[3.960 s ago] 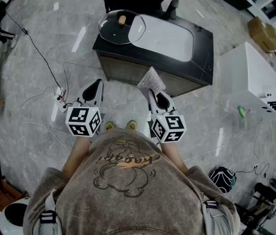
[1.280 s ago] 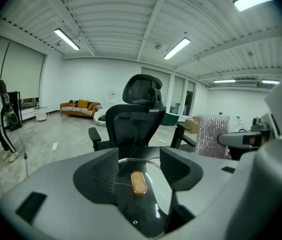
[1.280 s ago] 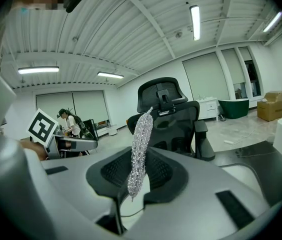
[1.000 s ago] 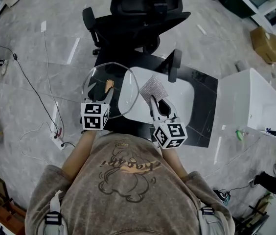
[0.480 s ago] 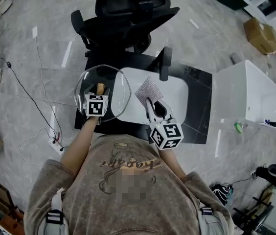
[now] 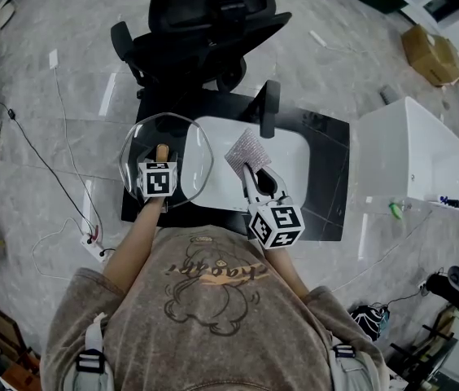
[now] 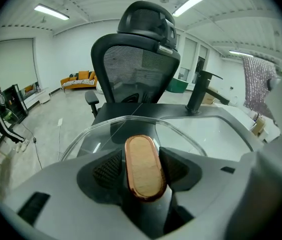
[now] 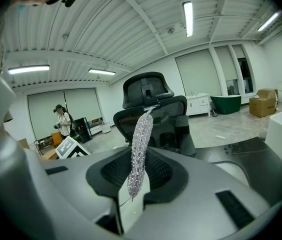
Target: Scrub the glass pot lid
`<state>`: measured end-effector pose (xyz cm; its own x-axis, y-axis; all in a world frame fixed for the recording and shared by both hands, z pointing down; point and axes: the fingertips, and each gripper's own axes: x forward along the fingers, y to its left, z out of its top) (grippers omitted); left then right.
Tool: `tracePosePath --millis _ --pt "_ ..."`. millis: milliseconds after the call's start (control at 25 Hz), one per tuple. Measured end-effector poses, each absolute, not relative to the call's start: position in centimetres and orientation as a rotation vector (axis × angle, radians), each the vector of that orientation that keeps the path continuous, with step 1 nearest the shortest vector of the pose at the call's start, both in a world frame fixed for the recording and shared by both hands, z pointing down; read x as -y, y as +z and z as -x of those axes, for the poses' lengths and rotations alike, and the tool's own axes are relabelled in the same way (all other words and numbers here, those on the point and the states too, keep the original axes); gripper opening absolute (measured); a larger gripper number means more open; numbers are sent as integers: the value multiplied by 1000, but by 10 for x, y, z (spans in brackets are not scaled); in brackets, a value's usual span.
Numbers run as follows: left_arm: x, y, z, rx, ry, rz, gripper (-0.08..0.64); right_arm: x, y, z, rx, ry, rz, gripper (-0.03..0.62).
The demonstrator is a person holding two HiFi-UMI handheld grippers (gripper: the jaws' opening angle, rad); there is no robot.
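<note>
Jaws of the left gripper [image 7: 142, 160] are clamped on the wooden knob [image 7: 143, 168] of the glass pot lid [image 7: 93, 136], one jaw against each long side of the knob. In the head view the lid [image 6: 190, 143] is at centre left, over the left end of the black table [image 6: 331, 177] and overlapping the left rim of the white sink [image 6: 295, 149]. Whether it touches either one cannot be told. The right gripper [image 6: 254, 174], just right of the lid, pinches a silver scrub pad [image 8: 140, 139] that stands upright between its jaws, above the sink and apart from the glass. A black faucet [image 6: 268, 108] rises at the sink's far edge, with an office chair [image 6: 205, 15] beyond.
</note>
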<state>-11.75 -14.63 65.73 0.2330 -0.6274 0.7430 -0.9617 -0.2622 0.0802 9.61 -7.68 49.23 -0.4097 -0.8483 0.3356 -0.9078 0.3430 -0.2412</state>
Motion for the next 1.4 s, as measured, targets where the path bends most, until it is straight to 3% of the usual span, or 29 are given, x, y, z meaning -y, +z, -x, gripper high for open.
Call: tracePosePath --millis 360,760,1120,1400 --pt "142 659 123 1474 794 -1905 182 91 492 -92 2467 584 -1584 83" --pt "136 640 117 1371 802 -1980 178 90 501 -99 2446 607 -1585 83" --pt "137 559 97 1158 313 -2050 178 92 495 -122 2436 616 -1663 83" --pt "130 499 70 699 -242 -1917 178 92 486 -116 2527 666 -1619 83"
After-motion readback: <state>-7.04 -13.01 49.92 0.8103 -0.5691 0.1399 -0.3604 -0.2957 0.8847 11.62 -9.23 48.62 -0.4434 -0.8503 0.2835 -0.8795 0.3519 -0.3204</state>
